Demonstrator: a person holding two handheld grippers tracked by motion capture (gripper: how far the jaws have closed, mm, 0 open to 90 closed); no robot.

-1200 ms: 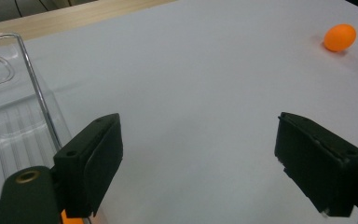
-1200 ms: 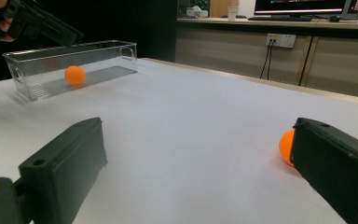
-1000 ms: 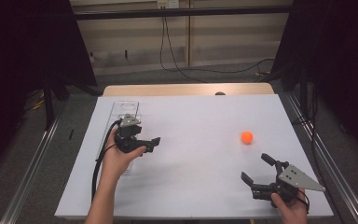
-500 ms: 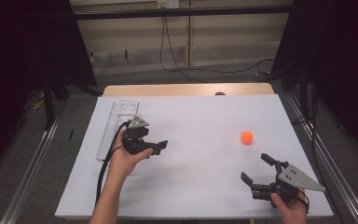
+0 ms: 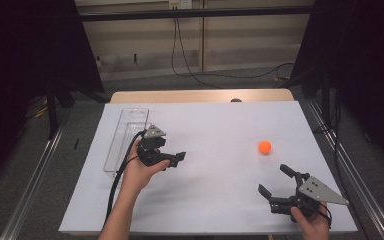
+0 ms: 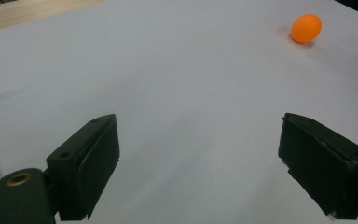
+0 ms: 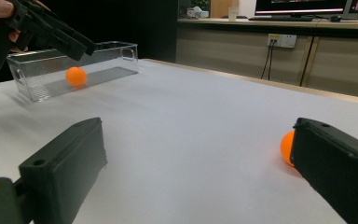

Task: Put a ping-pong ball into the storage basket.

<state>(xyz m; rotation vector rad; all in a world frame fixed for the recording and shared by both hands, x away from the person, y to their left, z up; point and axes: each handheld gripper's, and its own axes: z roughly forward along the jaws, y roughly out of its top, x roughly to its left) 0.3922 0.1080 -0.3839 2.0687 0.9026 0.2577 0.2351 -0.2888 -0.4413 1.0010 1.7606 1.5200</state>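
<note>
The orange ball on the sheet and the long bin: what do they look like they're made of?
Orange ball: probably smooth matte plastic, like a table tennis ball, evenly coloured with a soft highlight. Bin: clear rigid plastic, likely acrylic; a second ball shows through its glossy walls, and its edges catch light.

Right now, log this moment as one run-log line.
left hand-held gripper: open, empty, beside clear bin | right hand-held gripper: open, empty | orange ball on table | second orange ball in bin

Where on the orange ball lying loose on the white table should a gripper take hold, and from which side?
Grip the orange ball across its middle, coming from above: it is round, so off-centre pads would likely slip, and it rests free on the table with open space around.
</note>
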